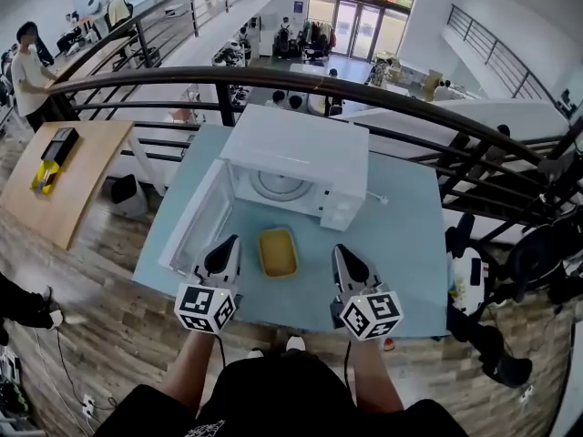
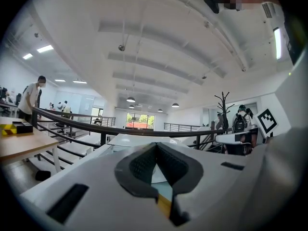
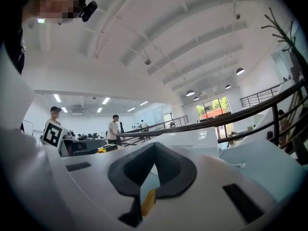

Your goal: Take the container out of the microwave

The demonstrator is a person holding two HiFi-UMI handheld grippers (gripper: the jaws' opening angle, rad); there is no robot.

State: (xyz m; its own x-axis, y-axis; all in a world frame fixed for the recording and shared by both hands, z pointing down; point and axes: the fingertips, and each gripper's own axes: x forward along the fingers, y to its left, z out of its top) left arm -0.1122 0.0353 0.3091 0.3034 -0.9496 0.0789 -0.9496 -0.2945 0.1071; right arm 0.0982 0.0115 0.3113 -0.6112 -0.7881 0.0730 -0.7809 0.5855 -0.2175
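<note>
Already out: container [image 1: 278,251] sits on table [image 1: 410,226] before open microwave [image 1: 301,157], long axis toward it, btwn L gripper [image 1: 225,248] and R gripper [image 1: 344,258]; both jaws together, empty.

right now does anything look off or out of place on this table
Nothing stands out. The microwave has its door open and nothing inside. The yellow container sits upright on the table just in front, between the left claw and right claw, touched by neither. No spill or damage shows.
</note>
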